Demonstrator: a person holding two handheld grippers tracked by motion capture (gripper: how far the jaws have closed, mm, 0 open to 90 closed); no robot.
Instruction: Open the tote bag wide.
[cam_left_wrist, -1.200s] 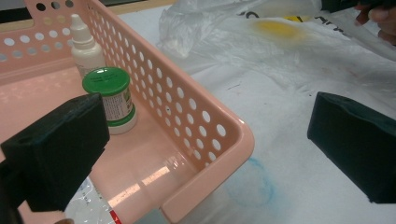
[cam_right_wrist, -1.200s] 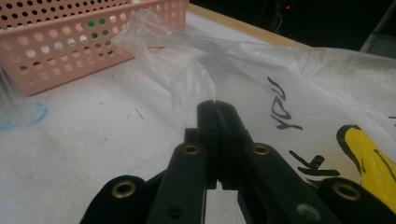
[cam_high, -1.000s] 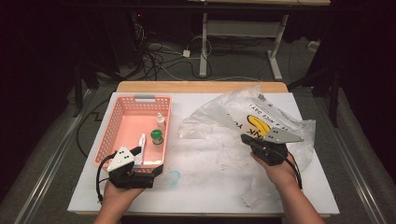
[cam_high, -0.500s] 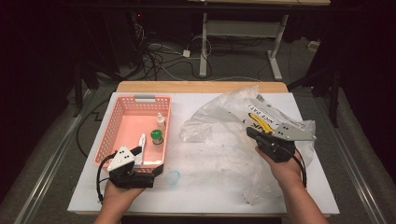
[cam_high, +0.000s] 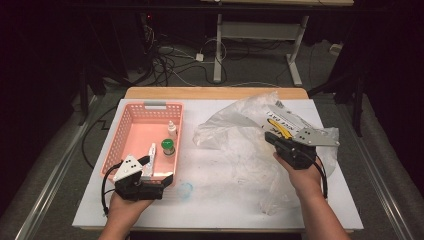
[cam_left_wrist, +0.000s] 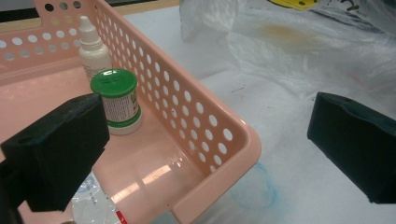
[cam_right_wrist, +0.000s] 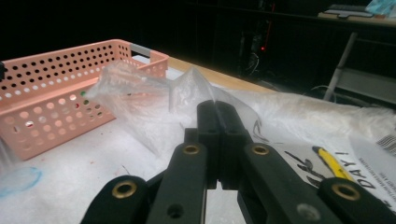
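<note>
Left gripper (cam_high: 159, 170): held low at the near left of the table (cam_high: 220, 210), jaws spread wide with nothing between them, straddling the near right corner of the pink perforated basket (cam_high: 129, 134); in the left gripper view one black pad (cam_left_wrist: 60, 149) over the basket floor, the other out over the white table surface. Basket contents, left to right: flat clear packet (cam_high: 149, 159) lying at the near end beside the gripper; green-capped white jar (cam_high: 168, 147) upright near the right wall; small white dropper bottle (cam_high: 172, 130) upright just behind the jar, close against the same wall. Faint blue ring stain (cam_high: 185, 190) on the table just outside the basket's near right corner. Clear plastic bag (cam_high: 235, 130): crumpled, spread over the middle and right of the table, well apart from the basket's contents, printed with black lettering and a yellow mark (cam_high: 278, 127) on its far right part; one fold pulled up off the table toward the basket. Right gripper (cam_high: 271, 138): at the right of the table above the bag, grey three-cornered plate on top, jaws fully closed; in the right gripper view the two black pads (cam_right_wrist: 218, 119) pressed together, pinching a raised edge of the bag's thin film.
</note>
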